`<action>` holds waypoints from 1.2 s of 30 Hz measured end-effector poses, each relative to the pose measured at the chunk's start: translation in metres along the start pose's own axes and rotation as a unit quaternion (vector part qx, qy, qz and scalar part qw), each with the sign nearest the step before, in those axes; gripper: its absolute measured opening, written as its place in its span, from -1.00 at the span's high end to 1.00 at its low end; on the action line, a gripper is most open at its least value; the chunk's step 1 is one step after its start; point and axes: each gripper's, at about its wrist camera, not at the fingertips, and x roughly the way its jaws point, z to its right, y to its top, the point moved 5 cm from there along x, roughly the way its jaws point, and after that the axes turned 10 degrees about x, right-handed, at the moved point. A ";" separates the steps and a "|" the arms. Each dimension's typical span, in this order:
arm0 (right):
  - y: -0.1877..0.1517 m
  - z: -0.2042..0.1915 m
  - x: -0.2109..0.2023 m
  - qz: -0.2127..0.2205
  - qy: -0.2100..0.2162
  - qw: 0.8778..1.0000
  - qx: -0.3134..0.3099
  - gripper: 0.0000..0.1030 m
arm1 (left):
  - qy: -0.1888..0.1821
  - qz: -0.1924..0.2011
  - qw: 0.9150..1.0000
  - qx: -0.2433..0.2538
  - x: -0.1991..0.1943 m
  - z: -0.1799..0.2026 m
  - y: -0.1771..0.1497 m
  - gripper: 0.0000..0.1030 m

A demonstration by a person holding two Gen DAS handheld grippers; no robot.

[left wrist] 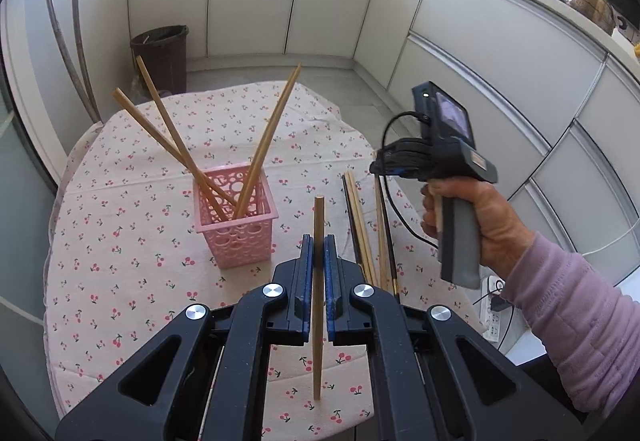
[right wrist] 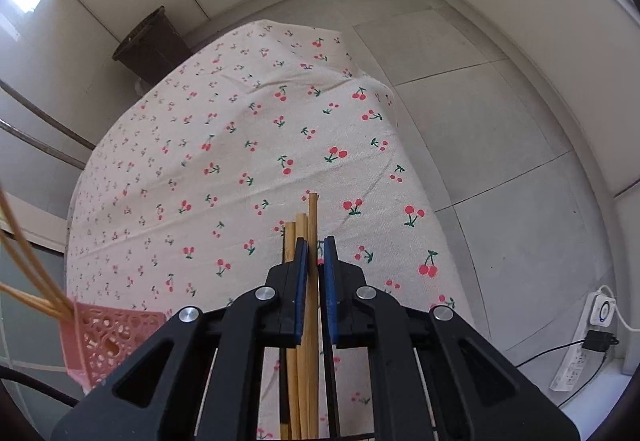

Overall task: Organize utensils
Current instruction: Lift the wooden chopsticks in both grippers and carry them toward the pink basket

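- Black linkage arms filled the bottom of my left wrist view, and between their blue pads my left gripper was clenched on a single wooden chopstick, held roughly upright with its tip hanging just above the cherry-print tablecloth.
- I judged it was held that way so it could drop end-first into the pink lattice basket, which stood near, ahead and to the left, with three chopsticks already leaning out of it.
- My right gripper had its pads drawn close around one chopstick; I took that as a grasp, though contact was hard to confirm.
- Only the right wrist view showed the loose bundle of chopsticks beneath that gripper at close range, plus a power strip on the floor.
- Only the left wrist view showed the whole basket, the right hand on its handle, and a brown waste bin beyond the table.
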 end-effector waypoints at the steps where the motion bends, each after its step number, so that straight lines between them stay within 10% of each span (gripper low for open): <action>1: -0.003 -0.001 -0.011 0.006 0.005 1.000 0.000 0.84 | 0.000 0.007 1.000 0.000 -0.005 0.000 0.001 0.91; 14: -0.065 -0.023 -0.140 0.065 0.103 0.991 -0.049 0.83 | 0.002 0.060 0.998 0.007 -0.050 0.007 0.004 0.91; 26: -0.071 -0.043 -0.180 0.099 0.164 0.980 -0.062 0.84 | 0.014 0.065 0.998 -0.001 -0.058 -0.004 0.000 0.91; 36: -0.069 -0.031 -0.167 0.090 0.132 0.986 -0.047 0.90 | 0.014 0.068 0.998 0.000 -0.061 -0.004 0.002 0.91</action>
